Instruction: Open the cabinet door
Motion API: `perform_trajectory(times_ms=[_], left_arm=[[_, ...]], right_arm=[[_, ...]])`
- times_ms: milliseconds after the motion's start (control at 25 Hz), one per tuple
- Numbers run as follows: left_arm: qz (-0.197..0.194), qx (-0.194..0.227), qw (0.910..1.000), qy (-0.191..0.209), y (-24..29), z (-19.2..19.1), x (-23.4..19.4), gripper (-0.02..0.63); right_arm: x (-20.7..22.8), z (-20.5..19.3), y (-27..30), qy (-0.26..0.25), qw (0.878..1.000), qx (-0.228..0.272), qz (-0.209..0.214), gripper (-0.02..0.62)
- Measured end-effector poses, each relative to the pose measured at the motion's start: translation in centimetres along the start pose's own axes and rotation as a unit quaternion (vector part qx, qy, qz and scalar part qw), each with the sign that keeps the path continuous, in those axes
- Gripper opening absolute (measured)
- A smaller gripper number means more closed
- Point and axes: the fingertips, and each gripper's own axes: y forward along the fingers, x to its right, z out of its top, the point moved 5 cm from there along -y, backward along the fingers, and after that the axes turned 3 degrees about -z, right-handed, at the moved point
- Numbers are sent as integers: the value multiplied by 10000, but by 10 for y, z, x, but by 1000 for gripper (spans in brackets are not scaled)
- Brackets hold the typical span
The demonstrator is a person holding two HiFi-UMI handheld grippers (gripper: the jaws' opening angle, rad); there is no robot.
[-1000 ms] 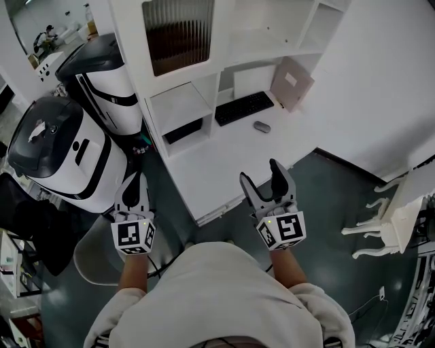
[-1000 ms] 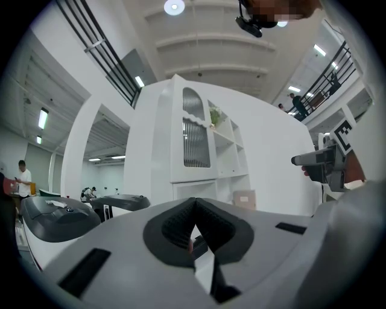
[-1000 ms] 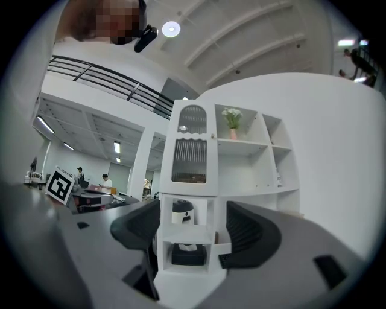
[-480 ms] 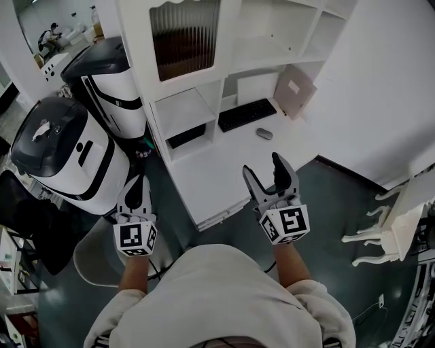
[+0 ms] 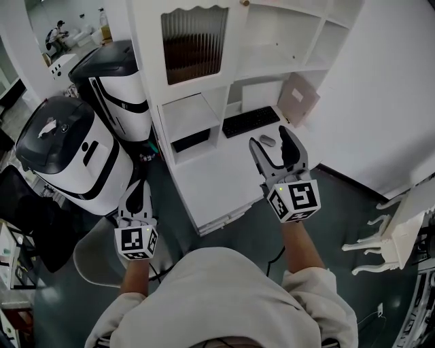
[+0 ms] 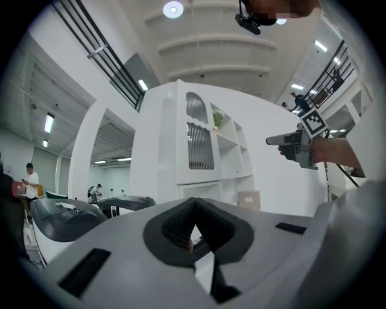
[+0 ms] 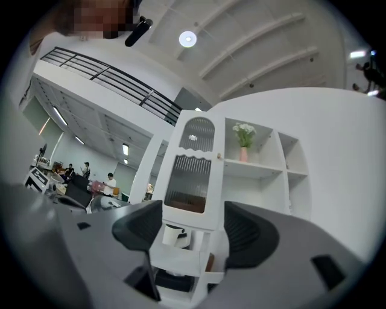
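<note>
The door (image 5: pixel 194 42) was shut, up in the cabinet's (image 5: pixel 153 81) top left corner. It's ribbed glass, so I couldn't tell what's inside. The shelf (image 7: pixel 259 169) beside it had a flower vase (image 7: pixel 243 146) at its left end. The right gripper (image 5: pixel 270 136) faced the door, jaws wide but closing on nothing. The left gripper (image 5: pixel 136 188) was low, jaws together, empty.

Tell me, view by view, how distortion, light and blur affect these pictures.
Head view: sharp, evenly lit, the white cabinet leaning from wide-angle stretch. Left gripper view: fisheye bowing, black corners, a ceiling lamp glaring. Right gripper view: same fisheye and black rim, a ceiling light blown out.
</note>
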Motion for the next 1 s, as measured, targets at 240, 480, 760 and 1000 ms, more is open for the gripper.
perform_trajectory(times_ms=[240,480,760,1000], left_arm=[[102,-18,9999,-11,-12,0,-1,0],[206,-65,9998,-35,-24,-2,-1,0],[351,-116,9993,-52,-38,-4,-1,0],[500,-152,9986,-71,-51,-6,-2,0]], right_arm=[[15,31,28,-218,9995,230,24,319],[27,63,57,-426,9983,393,86,311],[36,103,94,-832,9946,605,115,298],[41,130,121,-1065,9917,717,114,281]])
